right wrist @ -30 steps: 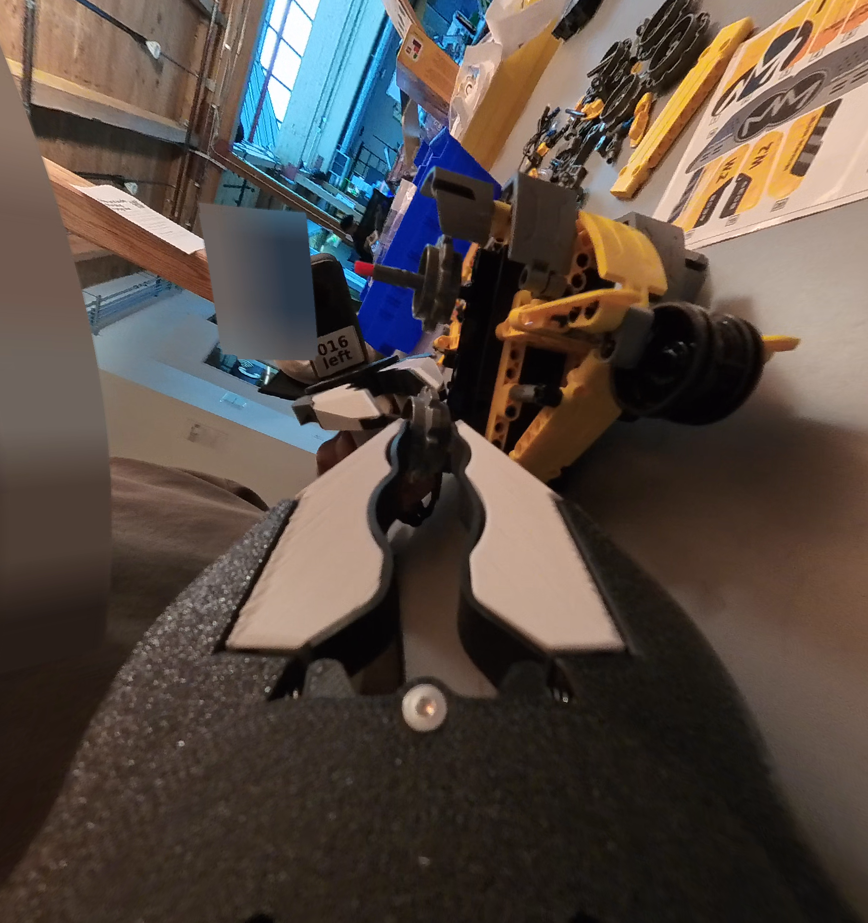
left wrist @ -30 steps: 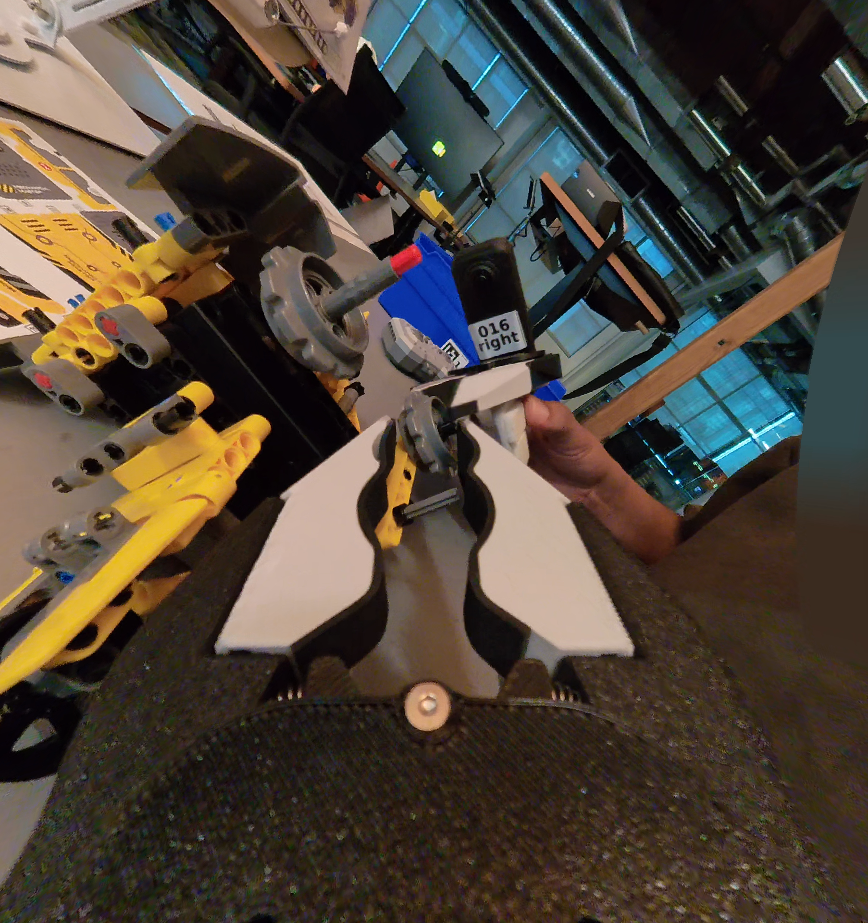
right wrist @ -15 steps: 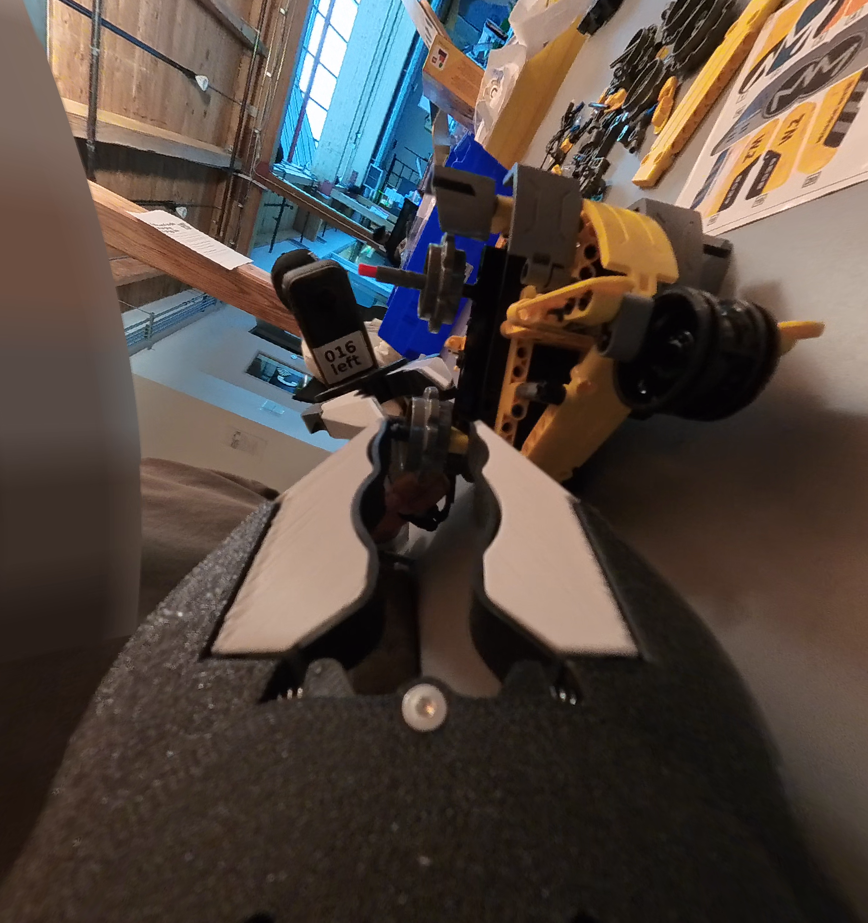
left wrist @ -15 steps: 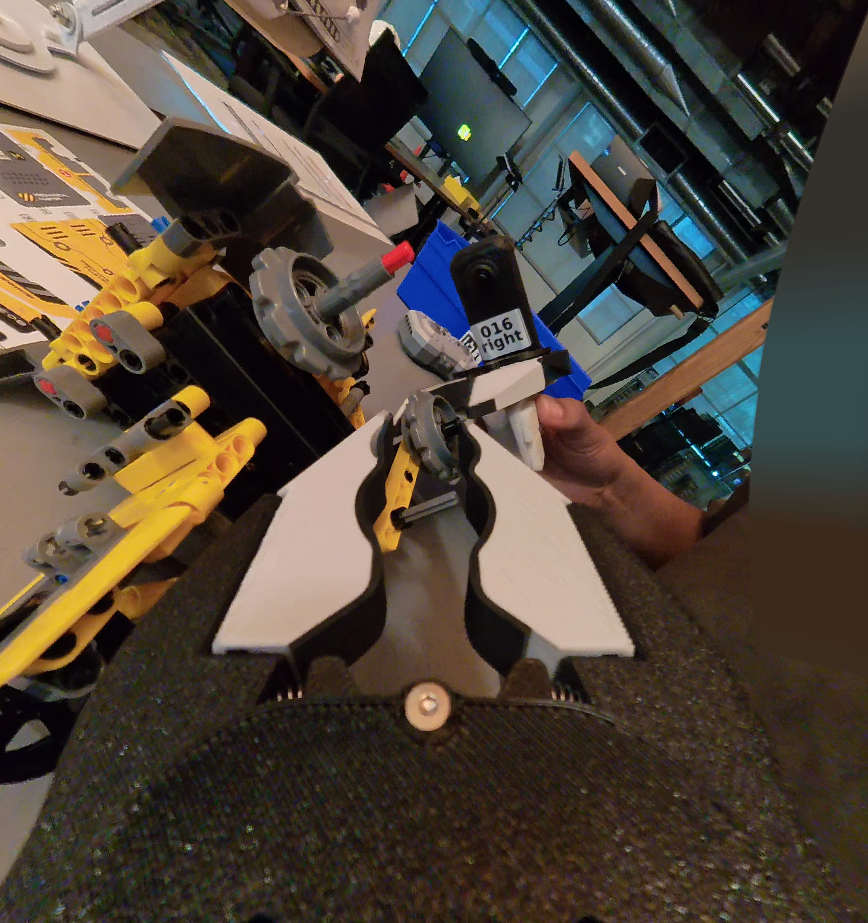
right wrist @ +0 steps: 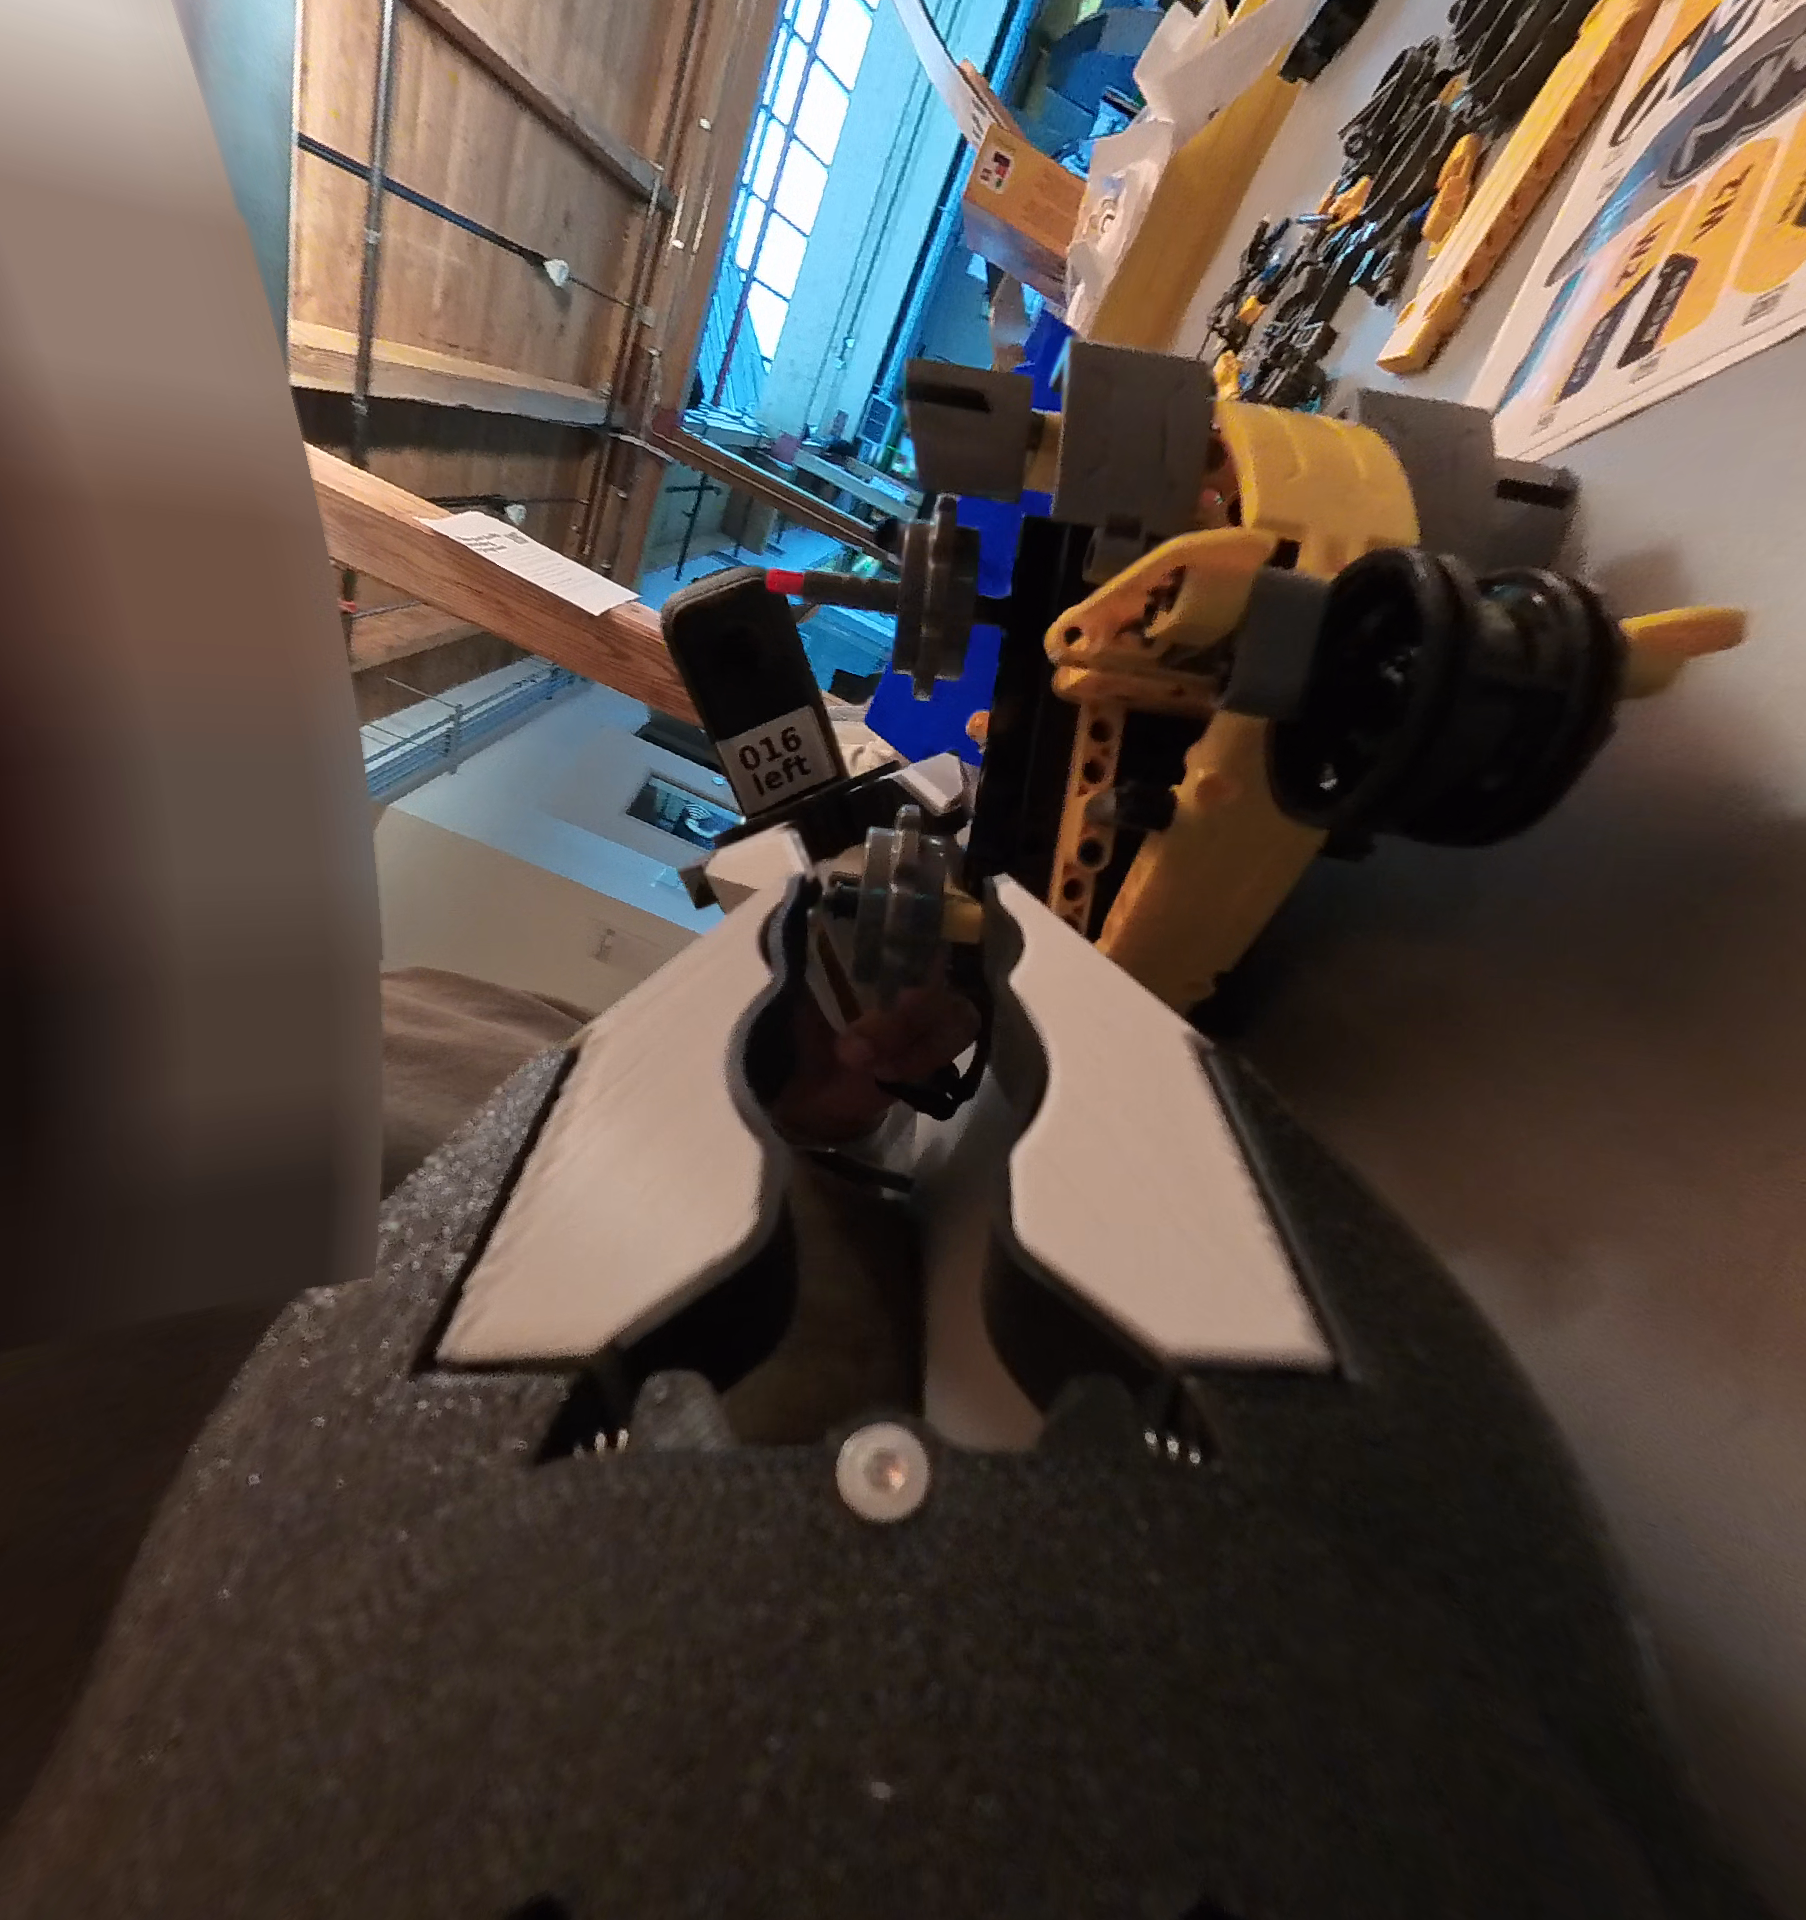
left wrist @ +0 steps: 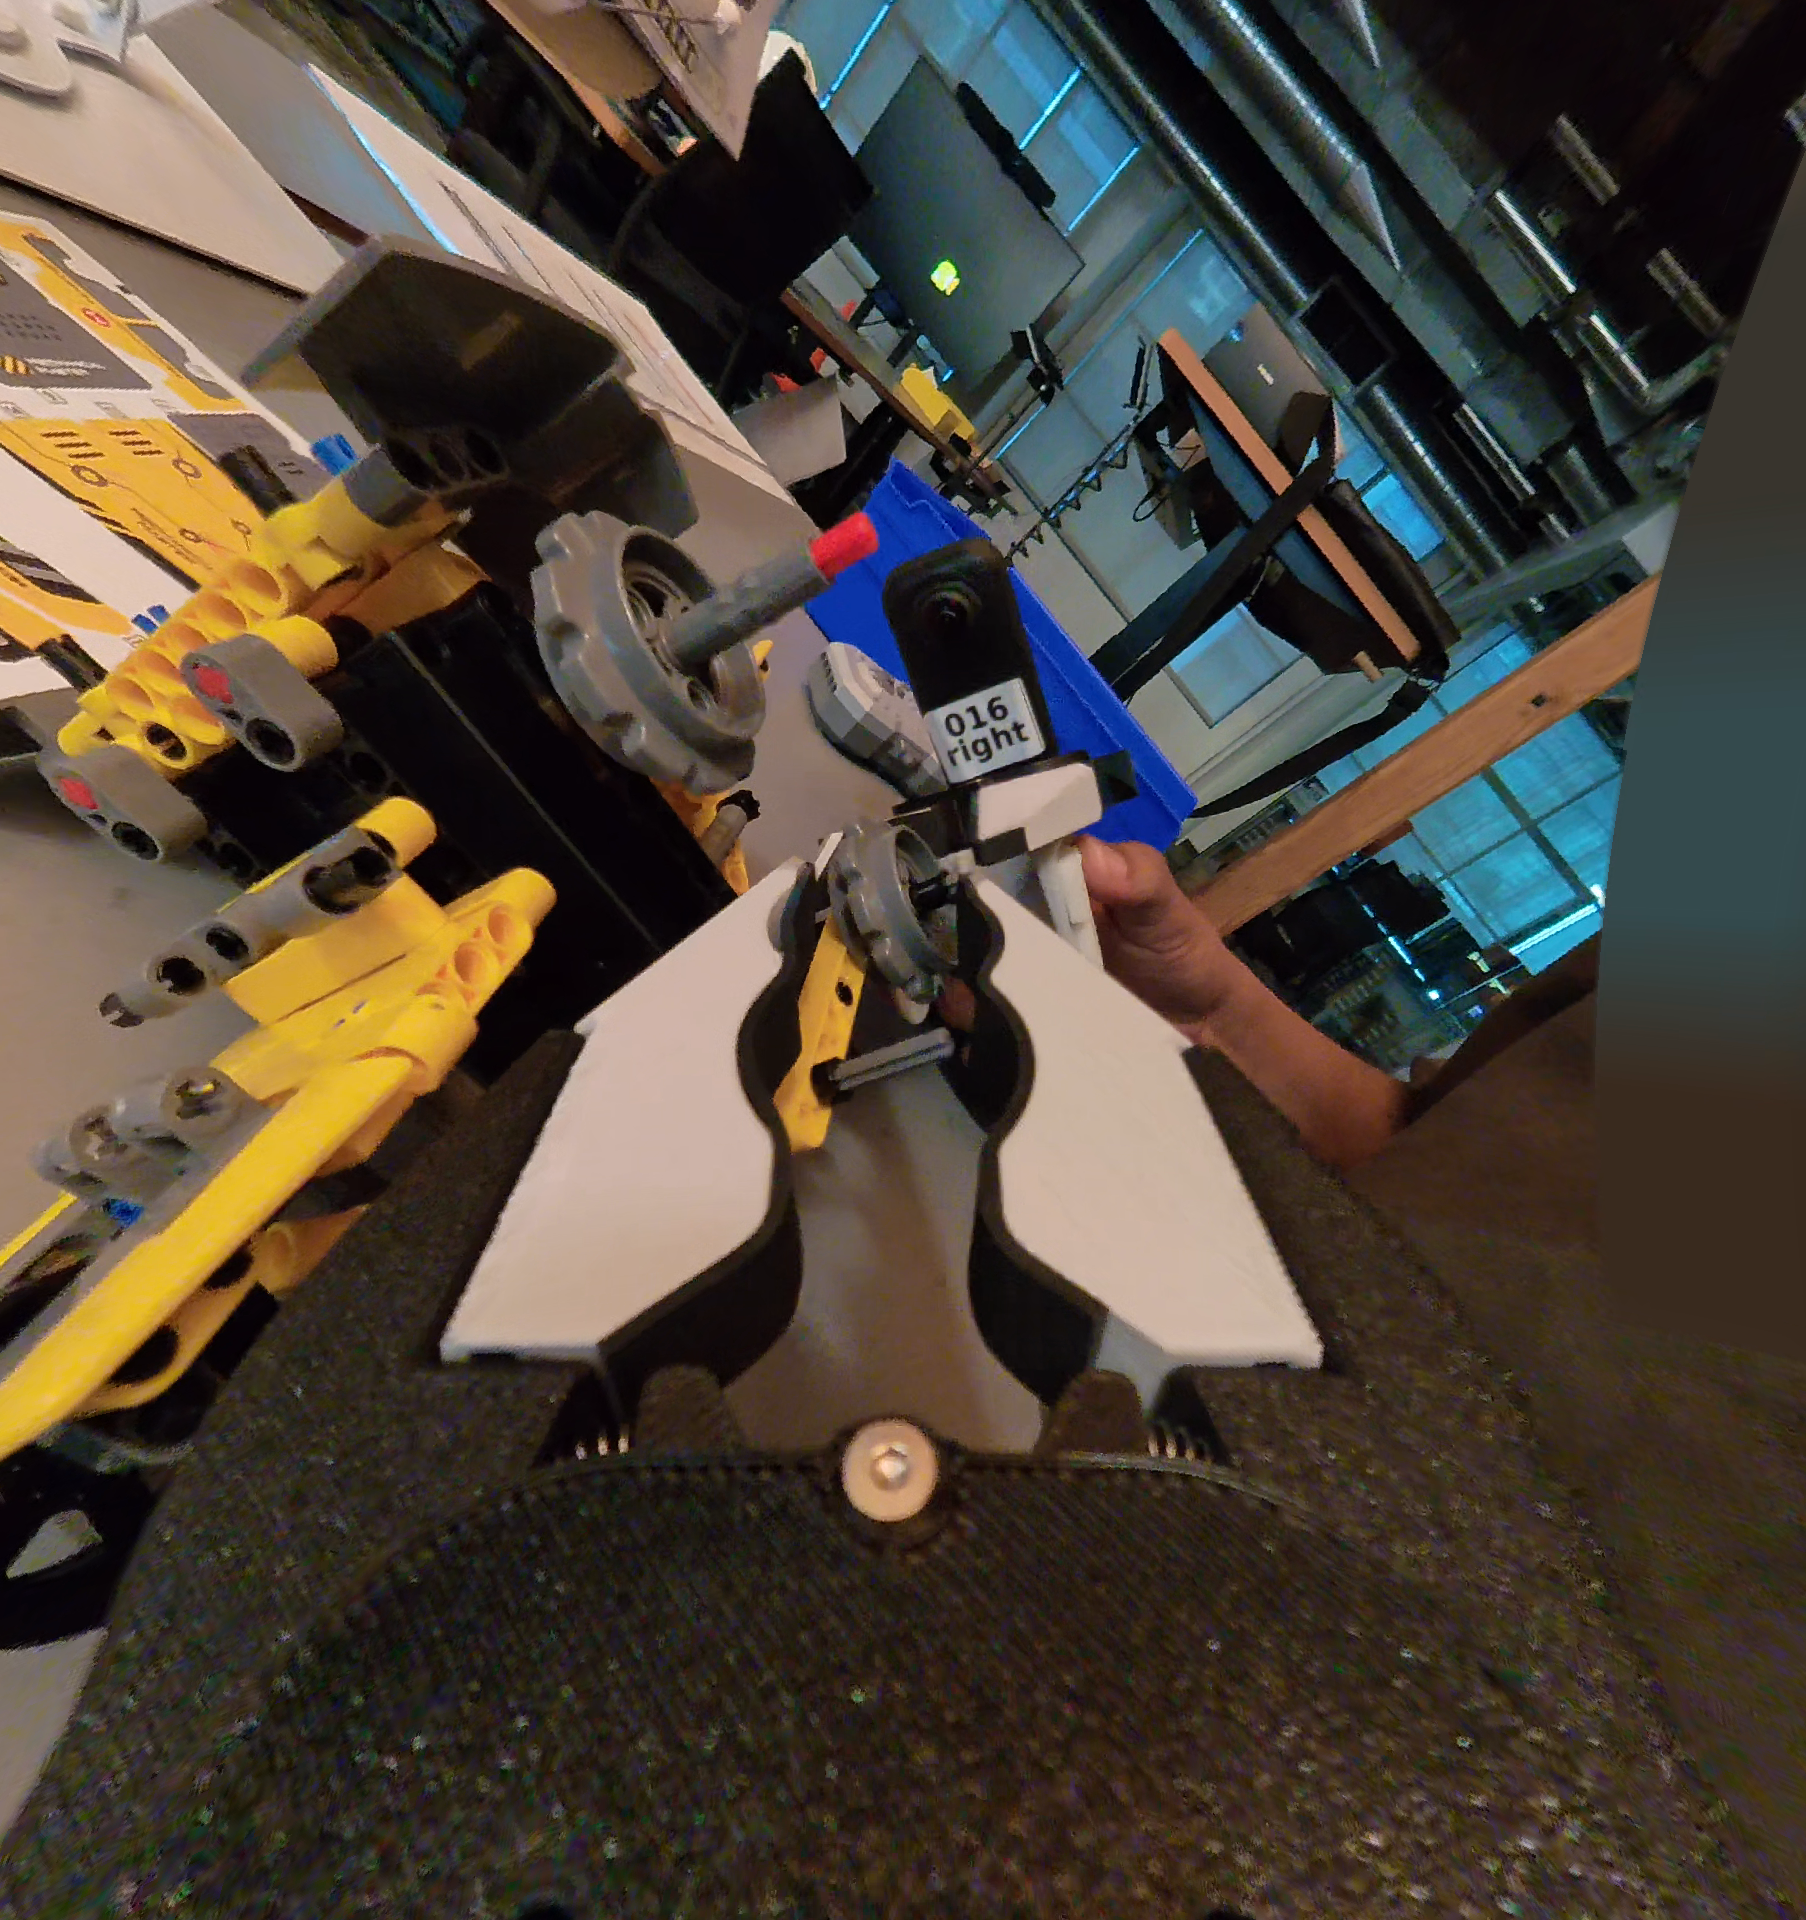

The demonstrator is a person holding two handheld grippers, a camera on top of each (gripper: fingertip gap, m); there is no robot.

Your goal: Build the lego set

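Left wrist view is showing the left gripper [left wrist: 883, 904] clenching a small gear assembly [left wrist: 894, 920]: a yellow beam with a grey gear and a short black axle, held in the air between the fingertips. The right gripper [right wrist: 894, 899] is meeting it from the opposite side, its jaws flanking the same gear. Whether they are pressing on it I cannot tell. A hand [left wrist: 1148, 935] is gripping that tool's handle.

Such a small piece seems to be calling for a square, steady pinch on the beam, leaving the gear free.

Just beyond, a yellow-and-black model vehicle [left wrist: 359, 935] is lying on the grey table [right wrist: 1501, 1143]. A larger grey gear [left wrist: 650, 665] is sticking out of it on a red-tipped axle. Farther off, a blue bin [left wrist: 1086, 707] and printed sticker sheets [left wrist: 47, 520] are lying on the table.

Each gripper's camera housing is carrying a small white printed label, and the sheets are bearing yellow and grey graphics.
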